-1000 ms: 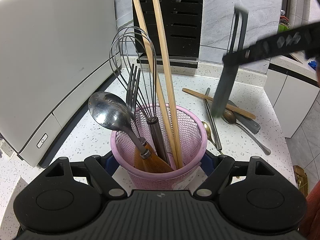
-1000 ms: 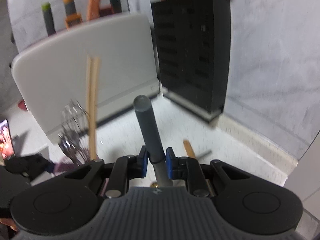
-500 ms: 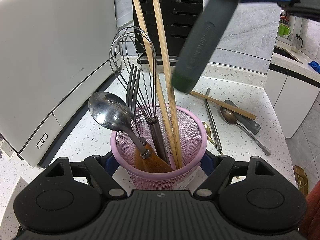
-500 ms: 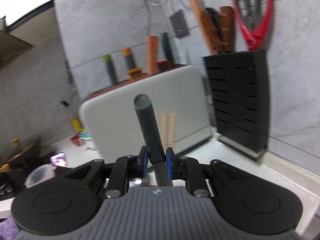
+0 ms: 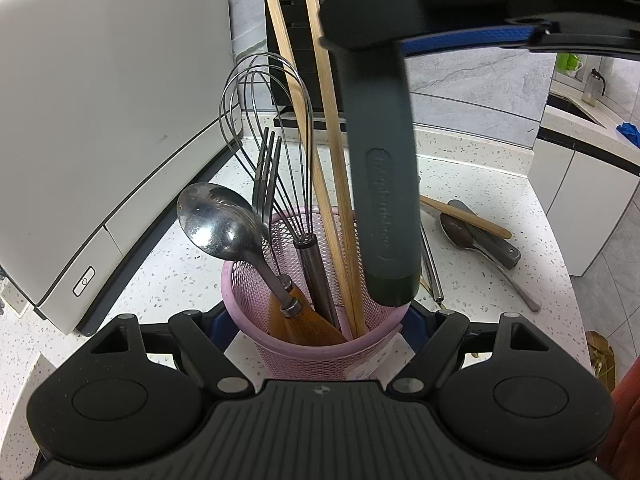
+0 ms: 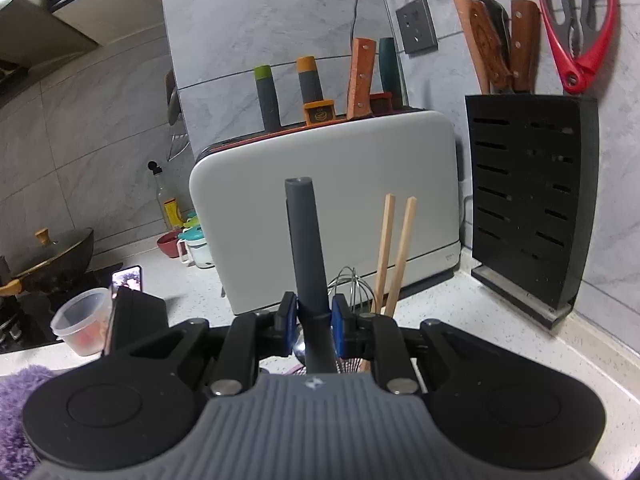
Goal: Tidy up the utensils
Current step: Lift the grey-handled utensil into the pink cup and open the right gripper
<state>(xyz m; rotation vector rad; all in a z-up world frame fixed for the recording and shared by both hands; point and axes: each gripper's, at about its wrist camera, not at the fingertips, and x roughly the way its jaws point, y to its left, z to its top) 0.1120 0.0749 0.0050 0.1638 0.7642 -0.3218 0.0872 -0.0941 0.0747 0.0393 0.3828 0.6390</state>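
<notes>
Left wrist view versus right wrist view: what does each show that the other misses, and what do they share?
Only the left wrist view shows the pink basket clamped by the left gripper, its spoon and fork, plus loose utensils lying on the counter.

Only the right wrist view shows the red scissors, the wall socket, a plastic cup and a wok.

Both show the grey handle held in the right gripper, the chopsticks, whisk, white appliance and black knife block.
</notes>
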